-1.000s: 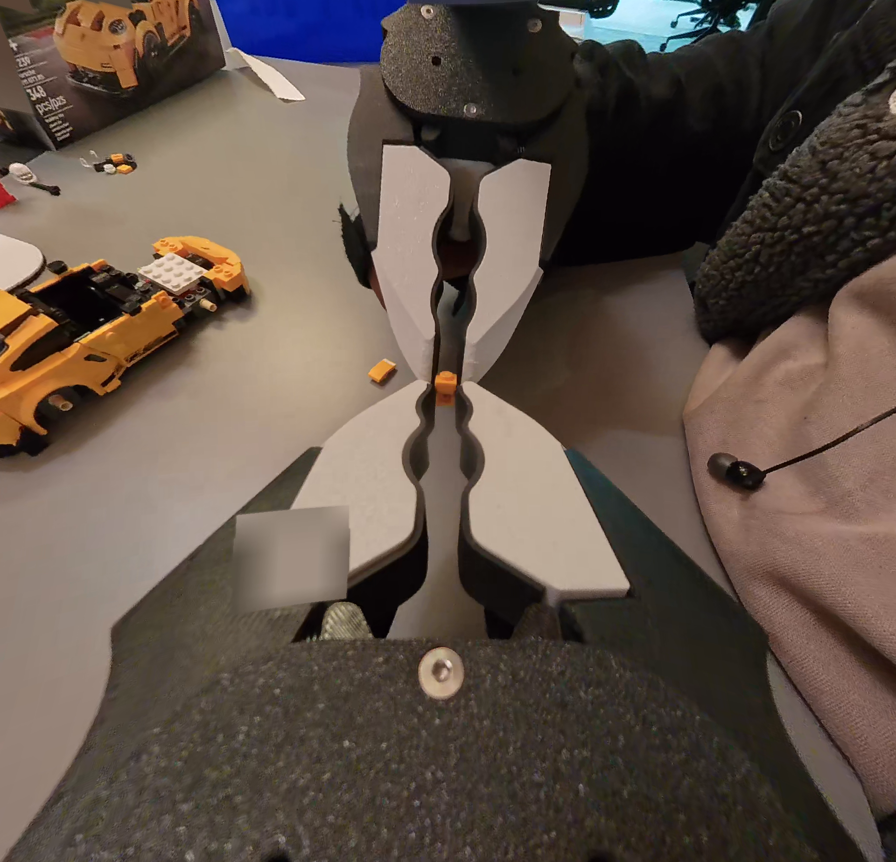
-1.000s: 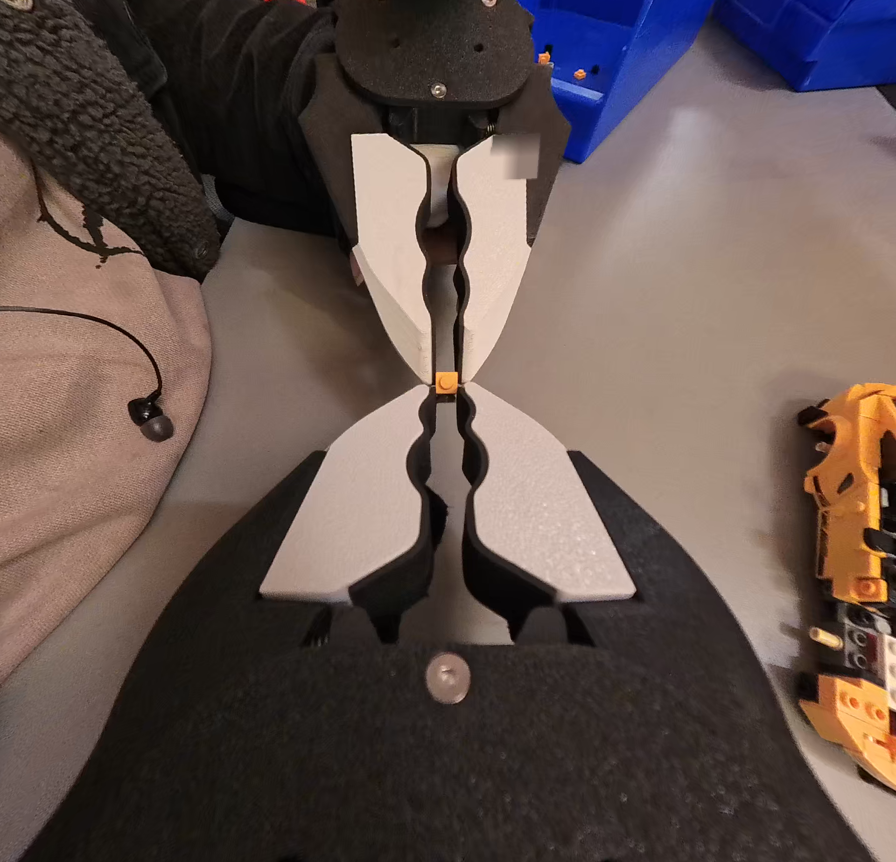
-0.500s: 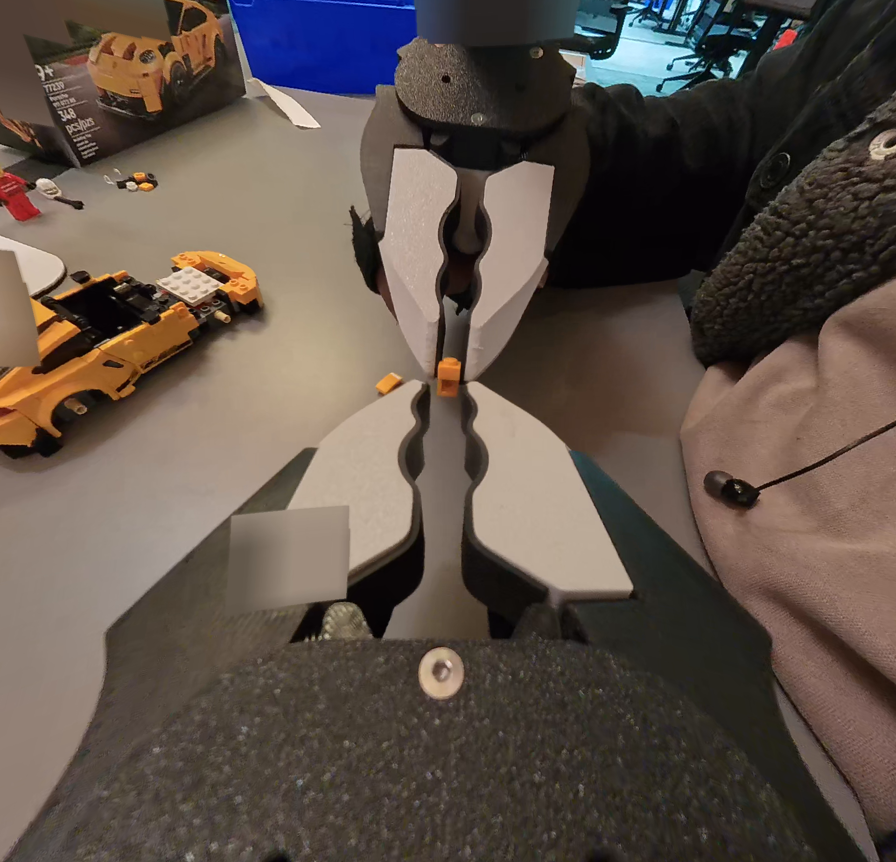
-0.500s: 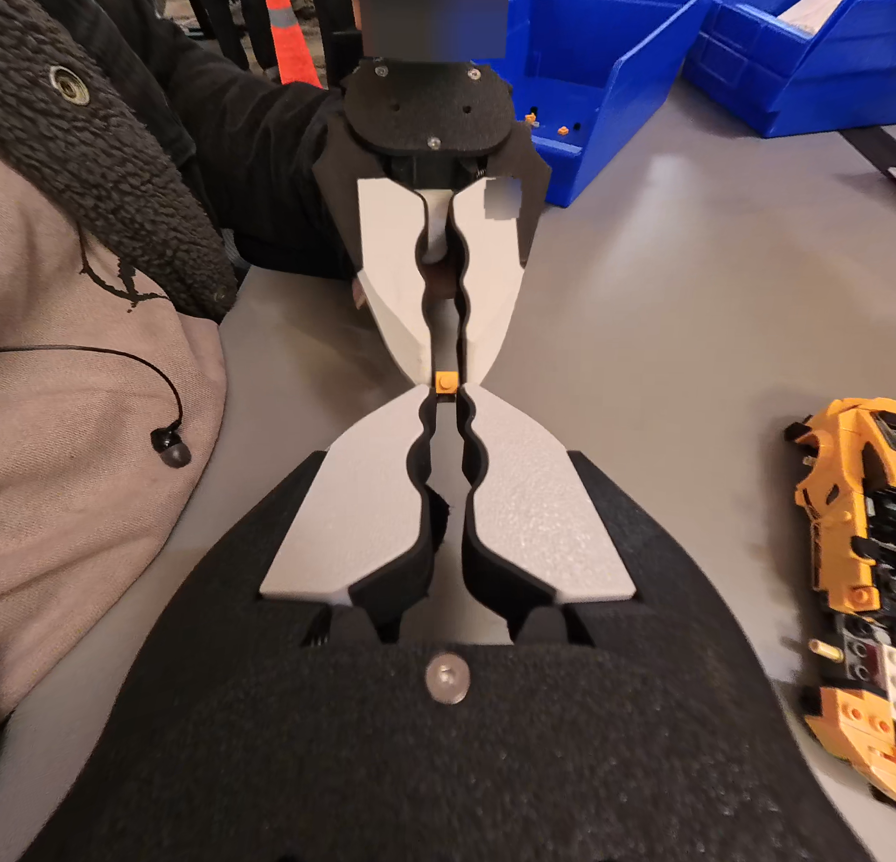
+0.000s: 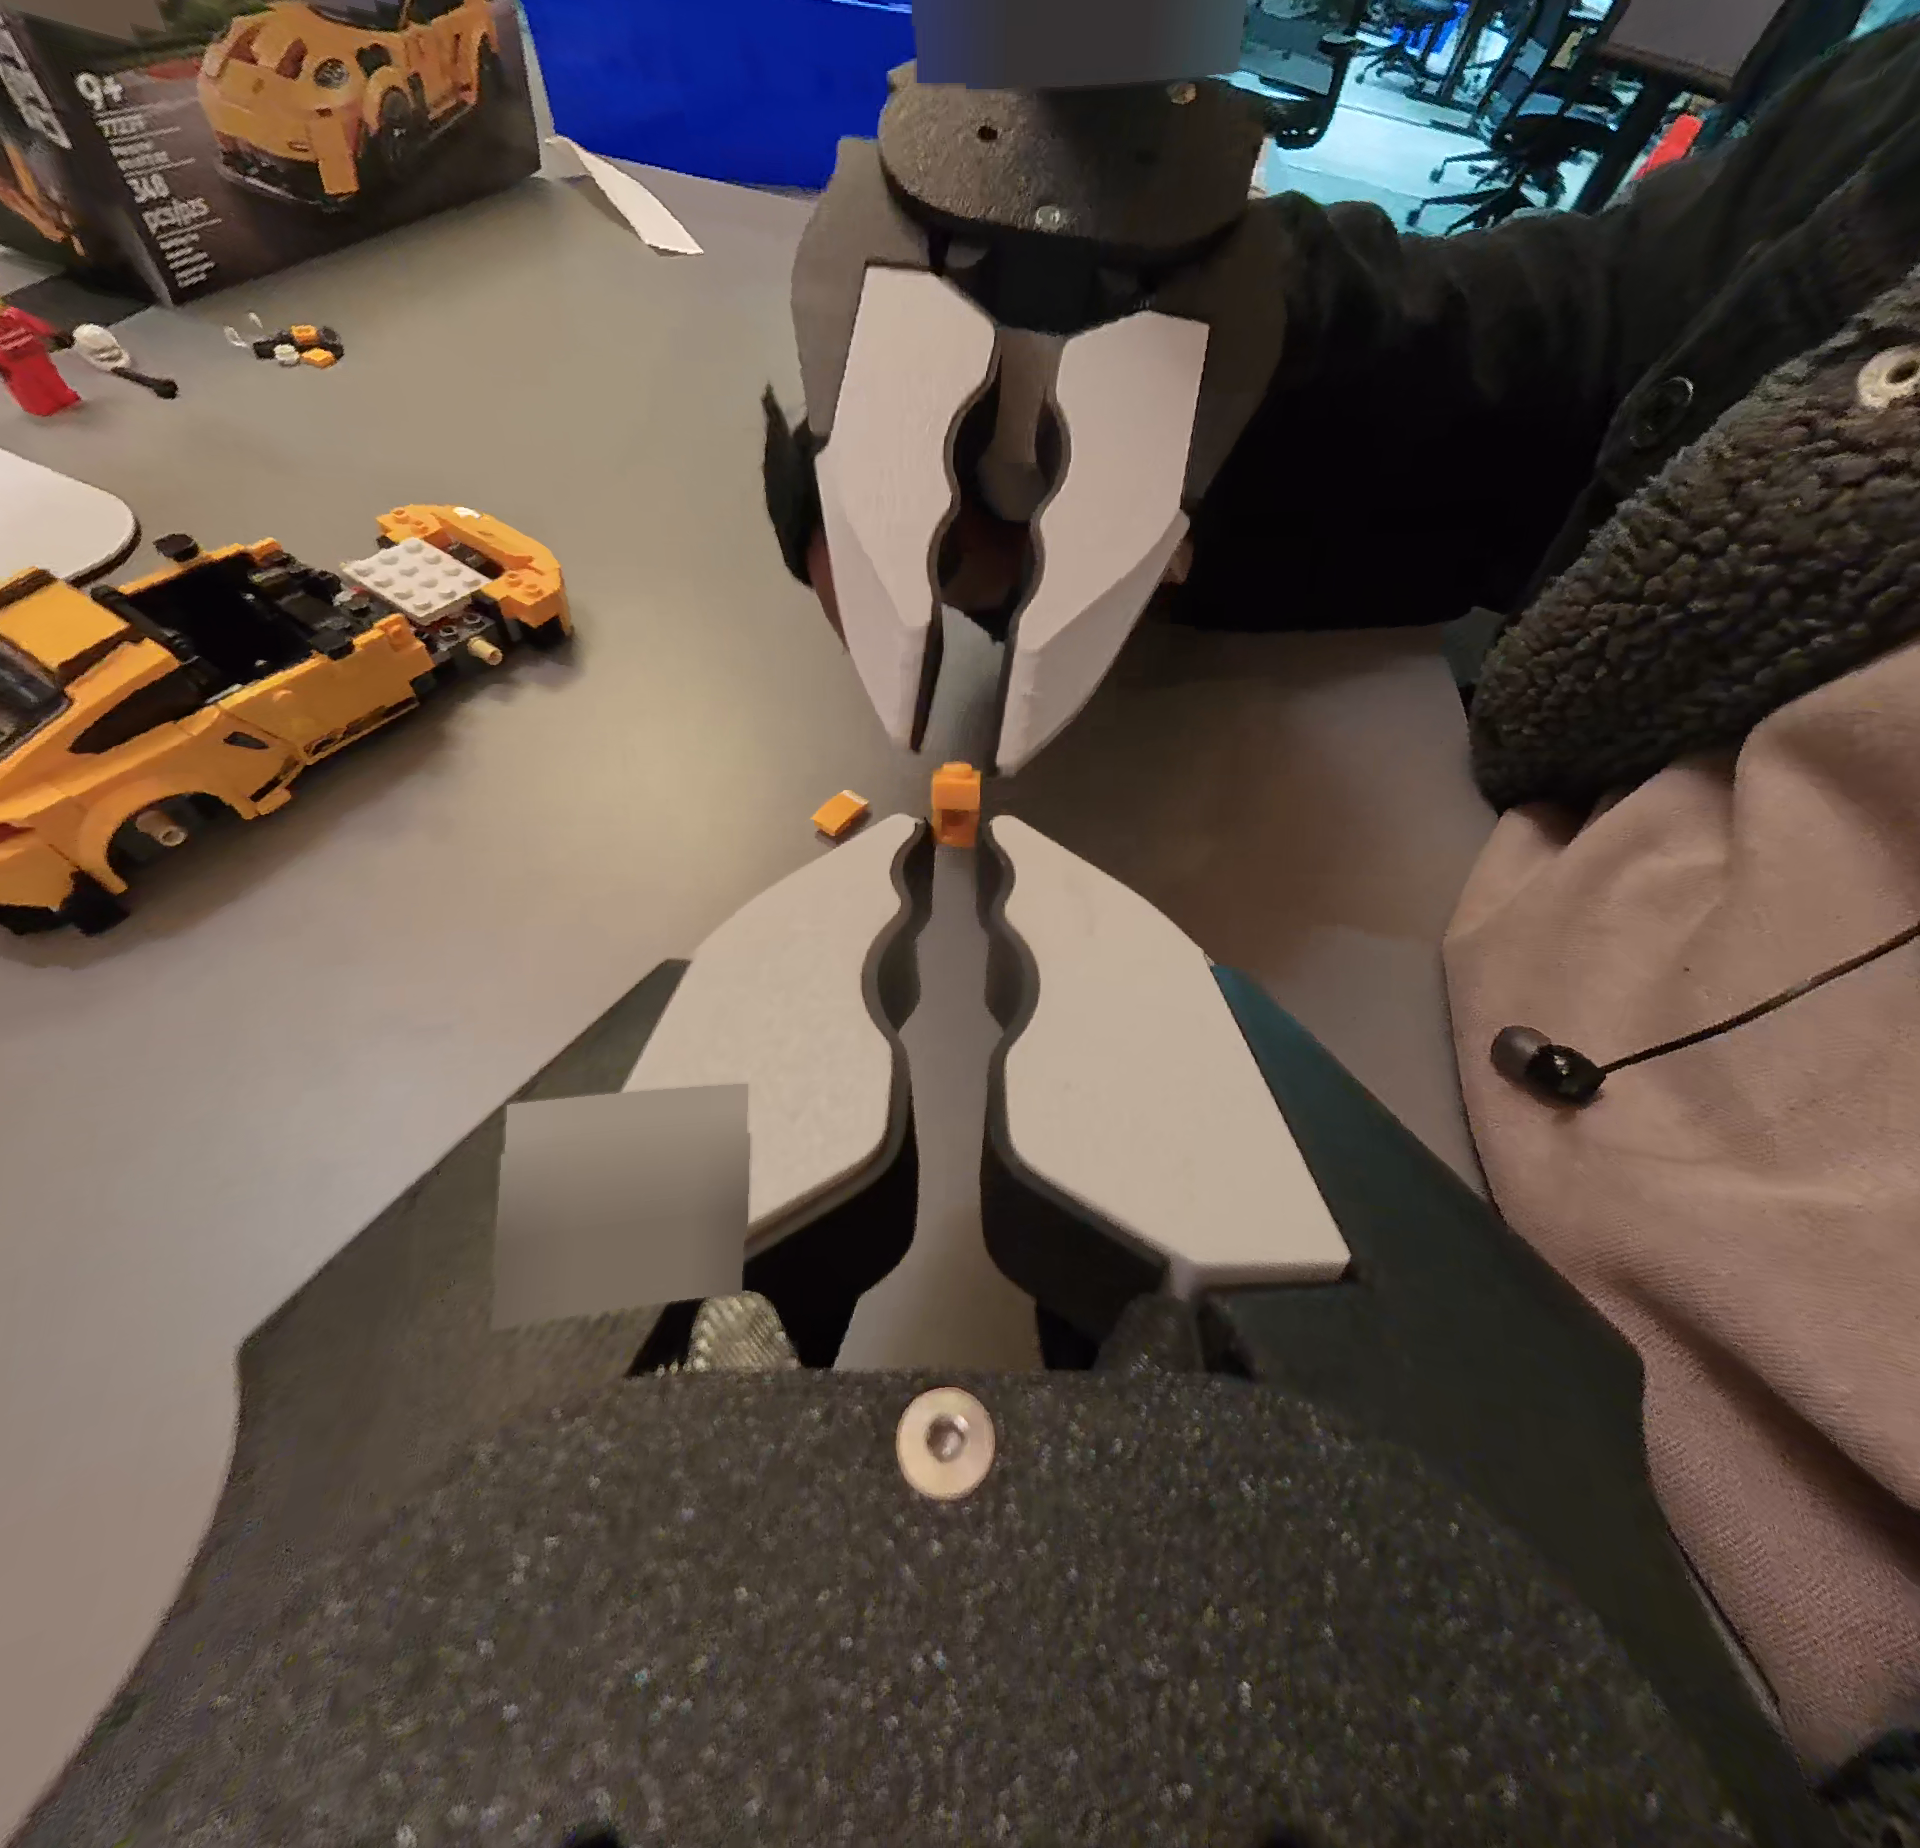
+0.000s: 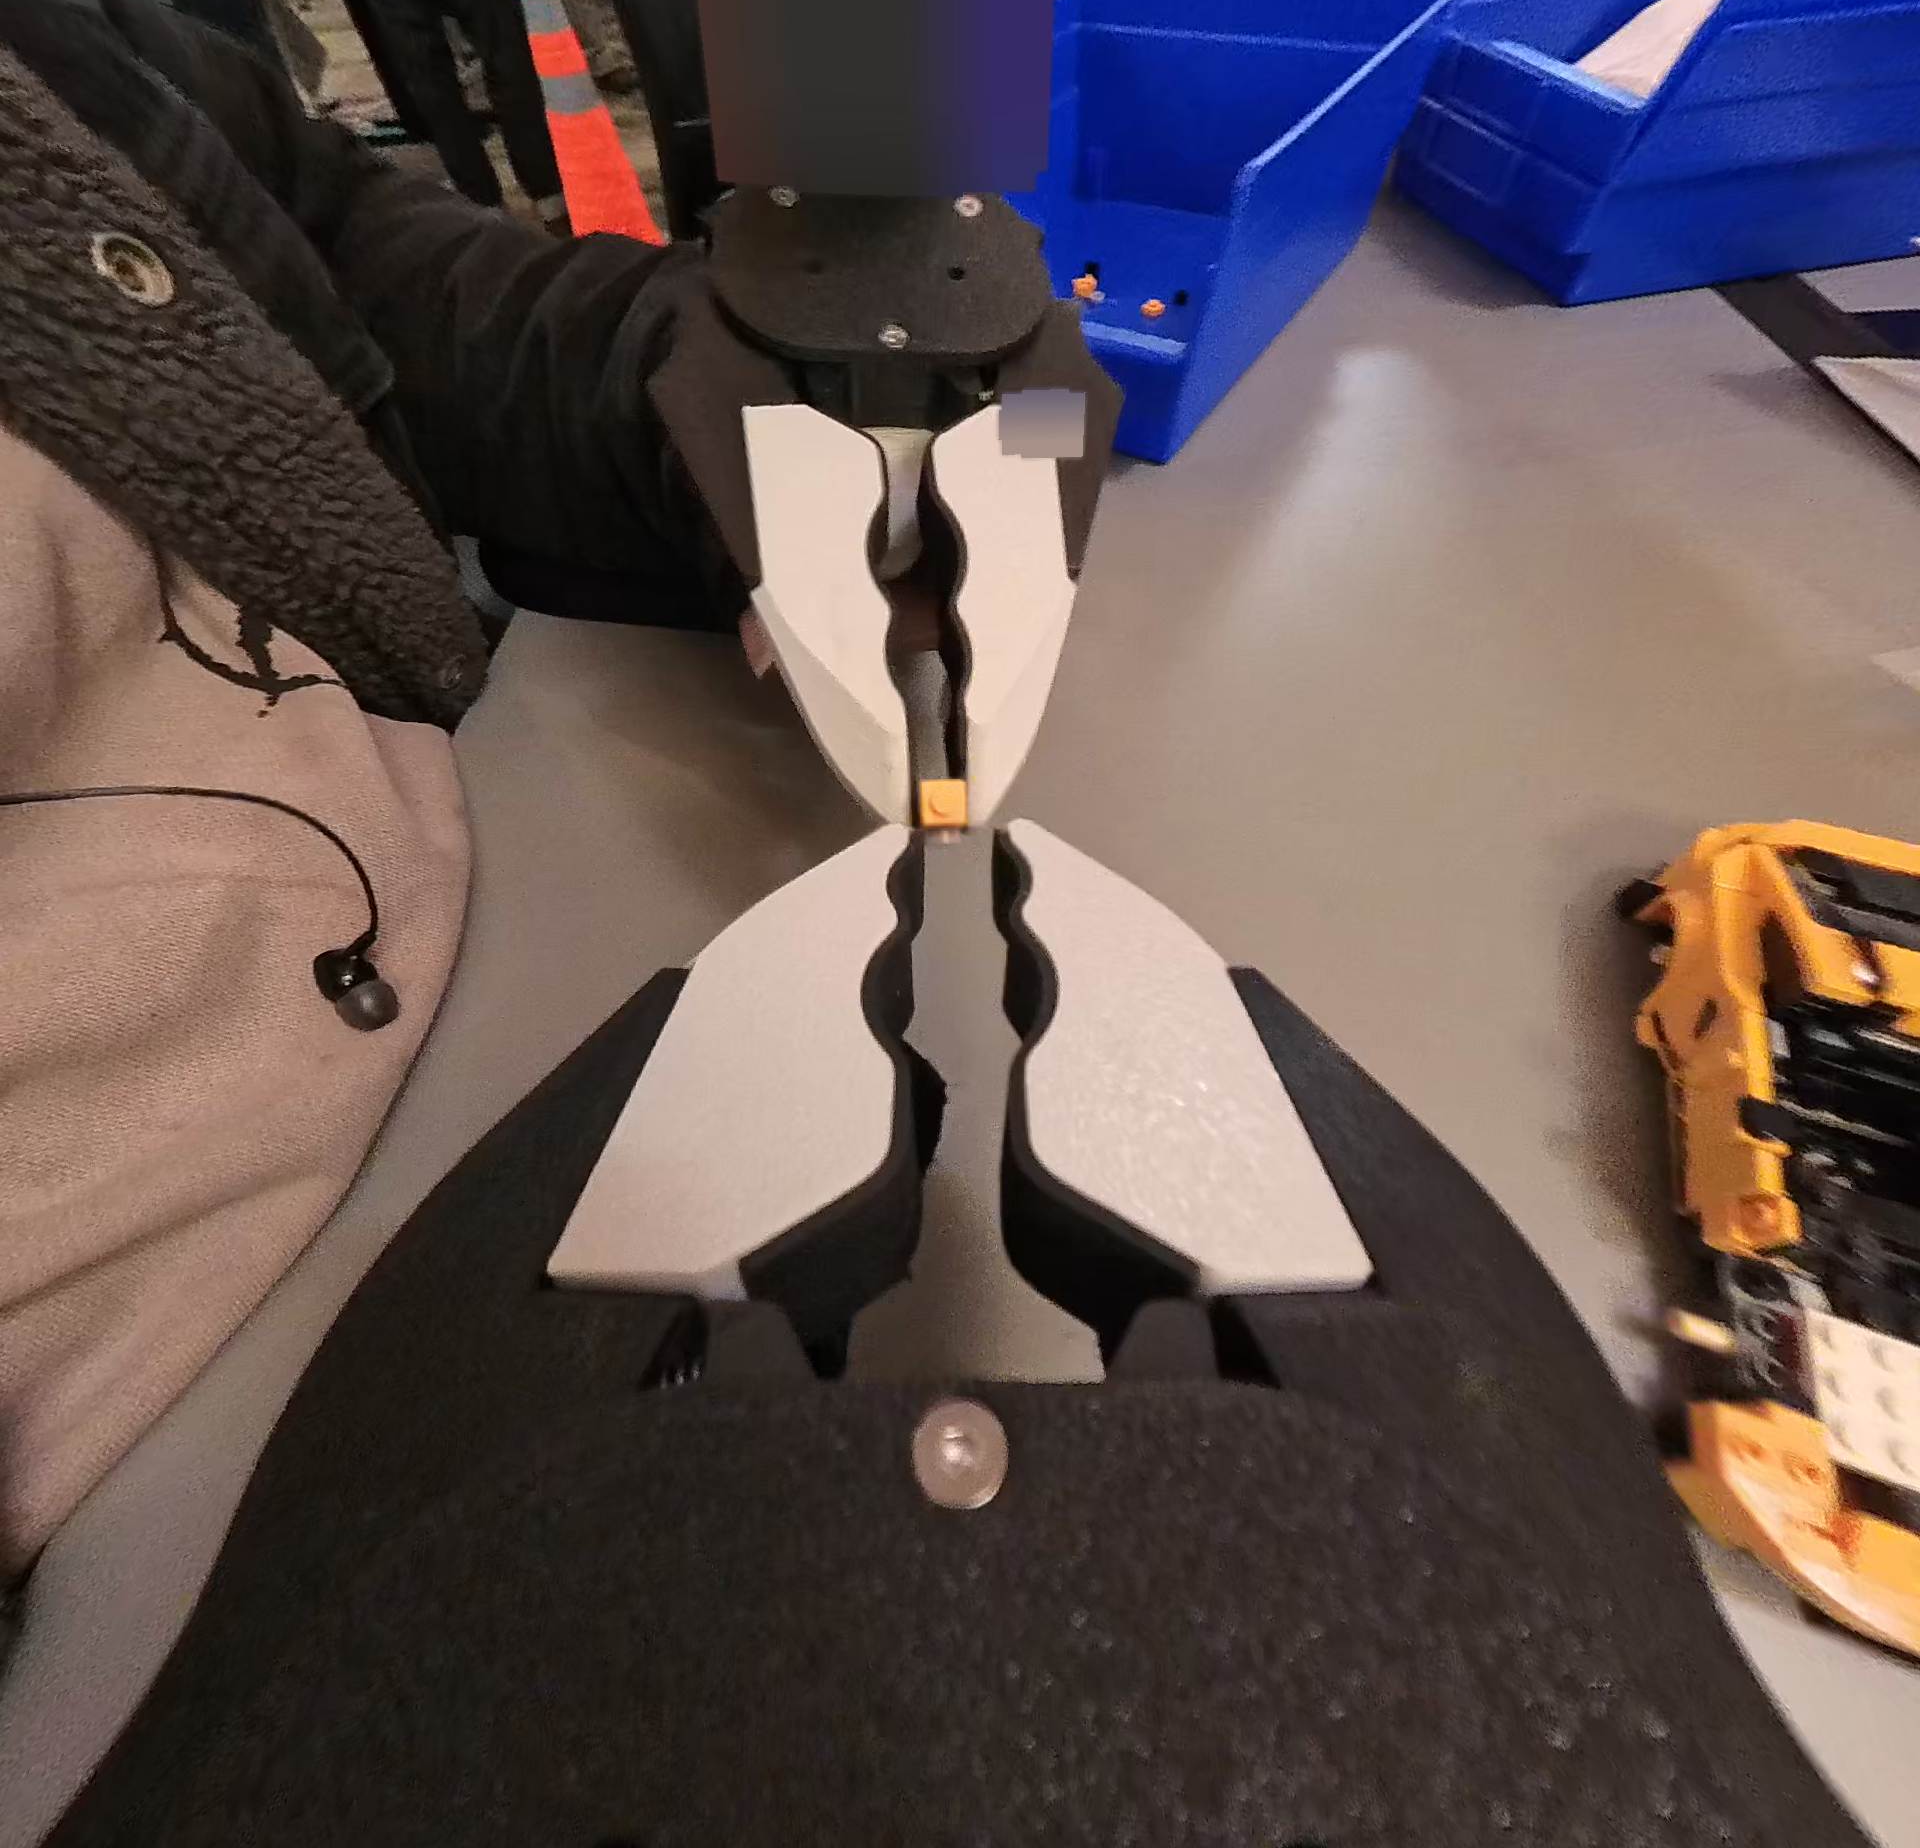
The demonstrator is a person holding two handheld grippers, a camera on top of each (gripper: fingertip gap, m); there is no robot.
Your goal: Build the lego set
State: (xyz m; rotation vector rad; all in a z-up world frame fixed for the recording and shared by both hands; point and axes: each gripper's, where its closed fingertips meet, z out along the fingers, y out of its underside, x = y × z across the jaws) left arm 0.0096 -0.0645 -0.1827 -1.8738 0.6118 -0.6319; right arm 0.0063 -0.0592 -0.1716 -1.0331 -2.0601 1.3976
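A small orange brick [image 5: 954,806] is pinched at the tips of my left gripper [image 5: 956,830], a little above the grey table [image 5: 520,967]. My right gripper [image 5: 957,754] faces it tip to tip. Its jaws stand slightly apart just beyond the brick, and I see no contact. In the right wrist view the brick [image 6: 943,801] sits between the left gripper's tips [image 6: 945,813], just past my right gripper [image 6: 954,834]. The part-built yellow Lego car [image 5: 208,697] lies on the table to the left, also seen in the right wrist view [image 6: 1808,1175].
A loose orange piece [image 5: 837,813] lies on the table by the tips. The set's box [image 5: 260,105], small loose parts [image 5: 296,344] and a red figure [image 5: 31,364] are at the far left. Blue bins [image 6: 1195,188] stand behind. The person's coat [image 5: 1714,1175] is close on the right. My left and right fingertips are right by each other. From either gripper's tips it is about 9 centimetres to the loose orange piece [image 5: 837,813].
The brick was between both grippers' tips. Now the right gripper has drawn back a little and the brick stays in the left gripper. Both grippers have risen slightly.
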